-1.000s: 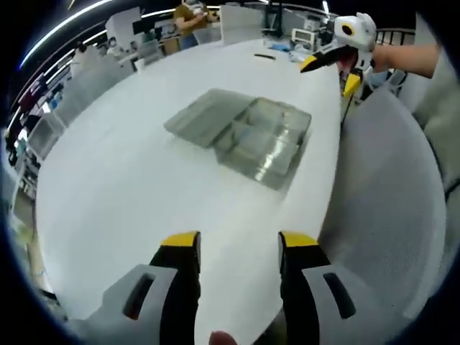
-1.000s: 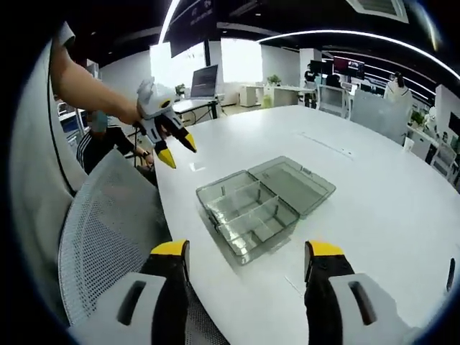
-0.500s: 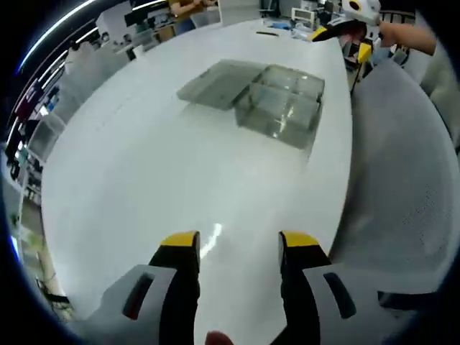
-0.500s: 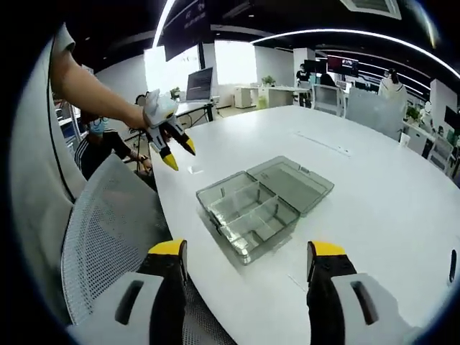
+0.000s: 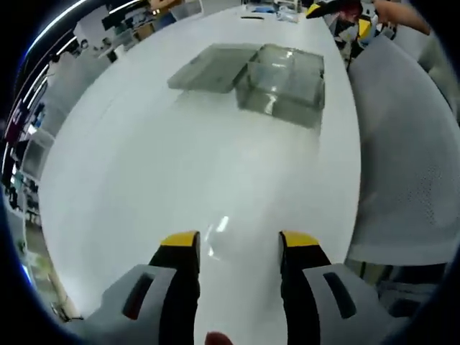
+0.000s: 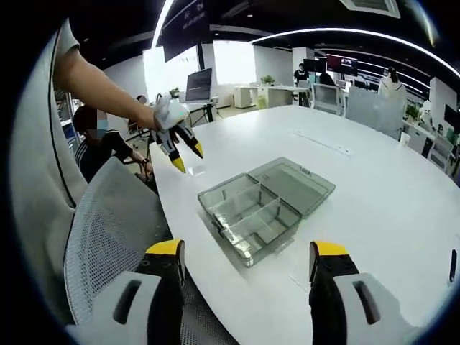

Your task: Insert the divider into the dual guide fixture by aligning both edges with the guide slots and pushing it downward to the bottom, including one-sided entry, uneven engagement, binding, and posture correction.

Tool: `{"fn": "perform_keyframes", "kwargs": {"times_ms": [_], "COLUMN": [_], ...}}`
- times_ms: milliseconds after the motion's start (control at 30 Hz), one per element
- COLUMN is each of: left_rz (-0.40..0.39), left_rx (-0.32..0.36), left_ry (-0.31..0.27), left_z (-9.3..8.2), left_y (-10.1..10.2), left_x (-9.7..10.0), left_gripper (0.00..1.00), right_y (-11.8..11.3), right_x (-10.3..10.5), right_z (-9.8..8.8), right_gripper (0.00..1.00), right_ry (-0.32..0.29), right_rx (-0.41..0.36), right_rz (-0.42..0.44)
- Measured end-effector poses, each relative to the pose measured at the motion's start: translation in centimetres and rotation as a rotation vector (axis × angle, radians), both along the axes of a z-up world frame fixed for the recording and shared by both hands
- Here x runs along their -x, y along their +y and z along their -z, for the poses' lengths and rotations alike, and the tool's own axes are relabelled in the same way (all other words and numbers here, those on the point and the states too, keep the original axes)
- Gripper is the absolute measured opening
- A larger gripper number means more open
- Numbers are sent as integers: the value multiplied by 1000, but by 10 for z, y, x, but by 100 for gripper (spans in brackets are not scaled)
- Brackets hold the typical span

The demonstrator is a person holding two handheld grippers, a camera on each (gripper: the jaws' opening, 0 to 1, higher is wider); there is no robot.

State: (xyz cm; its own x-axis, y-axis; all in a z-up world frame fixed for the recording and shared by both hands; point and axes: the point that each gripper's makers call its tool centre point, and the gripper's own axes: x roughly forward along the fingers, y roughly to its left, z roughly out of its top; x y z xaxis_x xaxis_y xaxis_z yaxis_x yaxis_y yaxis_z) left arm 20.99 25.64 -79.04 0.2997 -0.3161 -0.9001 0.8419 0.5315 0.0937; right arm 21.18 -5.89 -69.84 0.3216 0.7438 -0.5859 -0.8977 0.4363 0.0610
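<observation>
The divider (image 5: 221, 224), looking like a small clear sheet, is lying flat on the white bench (image 5: 144, 165) right ahead of the spread left hand-held gripper (image 5: 238, 244), well apart from the open box (image 6: 251, 215), so a pickup is probably being lined up, while the right hand-held gripper (image 6: 248, 259) is being held spread and empty.

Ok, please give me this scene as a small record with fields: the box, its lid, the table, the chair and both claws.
box: clear plastic organizer box with inner compartments, on the table
lid: open, lying flat beside the box
table: white, large
chair: grey mesh chair at the table edge
left claw: open, low over bare table
right claw: open, empty, facing the box
</observation>
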Motion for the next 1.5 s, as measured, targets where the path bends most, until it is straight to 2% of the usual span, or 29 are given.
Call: {"fn": "perform_keyframes", "kwargs": {"times_ms": [300,833,1033,1500], "left_rz": [58,150,192,199], "left_rx": [-26,-57,-82,-76], "left_ry": [25,82,112,124], "left_z": [9,17,21,22], "left_y": [3,0,-2,-1], "left_x": [-7,-9,-4,-7], "left_gripper": [42,40,39,38], "right_y": [1,-3,-4,-4], "right_x": [0,-1,-3,-3], "right_z": [0,1,0,2], "right_gripper": [69,69,69,69], "right_ry": [6,19,19,23], "right_rx": [3,6,5,2], "right_rz": [-3,1,5,8]}}
